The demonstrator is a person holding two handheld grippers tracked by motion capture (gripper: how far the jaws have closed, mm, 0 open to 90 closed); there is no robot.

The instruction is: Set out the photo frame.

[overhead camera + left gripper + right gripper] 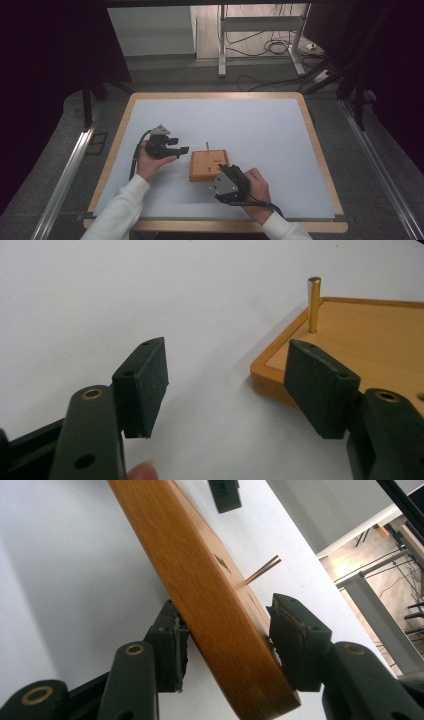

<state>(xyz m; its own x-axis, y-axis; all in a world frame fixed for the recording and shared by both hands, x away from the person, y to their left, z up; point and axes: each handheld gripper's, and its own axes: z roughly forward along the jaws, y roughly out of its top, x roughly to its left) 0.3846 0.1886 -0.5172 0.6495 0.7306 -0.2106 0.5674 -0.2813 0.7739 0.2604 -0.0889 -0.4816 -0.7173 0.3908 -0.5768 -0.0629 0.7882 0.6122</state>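
**High view: right clamps board, left clear of peg**

Wooden board (208, 165) lies flat on the tabletop (260, 130), between both hands. Right hand-held gripper (225, 640) grips its near edge, pads pressing top and underside. Left hand-held gripper (227, 385) gapes wide, holding nothing, just beside the board's left edge. Brass peg (314, 304) stands upright at the far-left corner, ahead and right of the left jaws. Left hand is nearer.

You get one high view looking forward-down; both gripper views sit close, sharing the square orange wooden board (209, 165) (350, 340) (210, 605) with its upright brass peg (314, 304).
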